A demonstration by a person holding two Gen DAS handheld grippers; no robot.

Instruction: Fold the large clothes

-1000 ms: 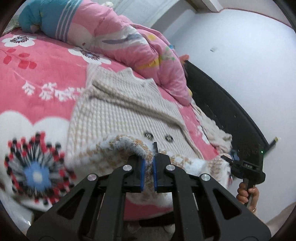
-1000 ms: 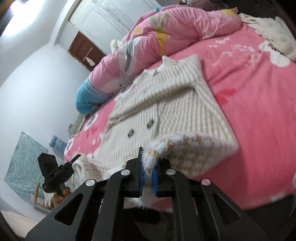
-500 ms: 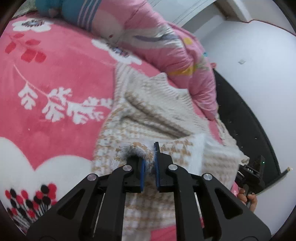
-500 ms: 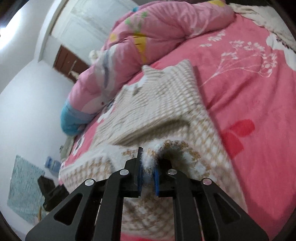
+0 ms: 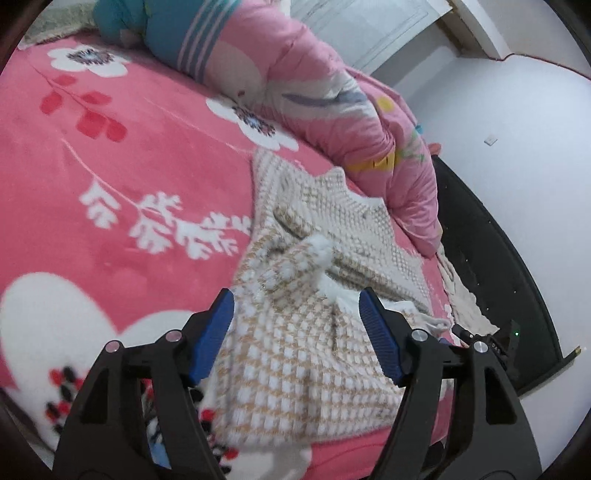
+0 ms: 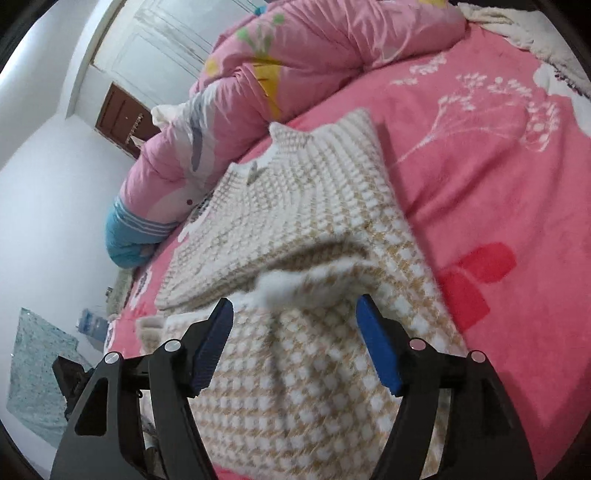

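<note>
A beige-and-white checked knit sweater [image 5: 295,354] lies on the pink flowered bed [image 5: 110,177], its lower half folded up over the upper half. My left gripper [image 5: 297,306] hovers over the folded edge with its jaws opening wide; the fluffy hem [image 5: 321,251] lies loose just past the blue pads, untouched. In the right wrist view the same sweater [image 6: 295,369] fills the foreground. My right gripper [image 6: 293,314] is likewise opening, and the white fluffy hem [image 6: 291,288] rests free between and beyond its pads.
A rolled pink and blue quilt [image 5: 295,81] lies along the far side of the bed. A dark bed frame [image 5: 491,266] runs down the right edge, with white walls and a brown door [image 6: 118,114] beyond. Another cloth [image 6: 517,26] lies at the far corner.
Both grippers carried the sweater's hem forward over its upper half, then opened and let go. The hem now lies dropped on the sweater.
</note>
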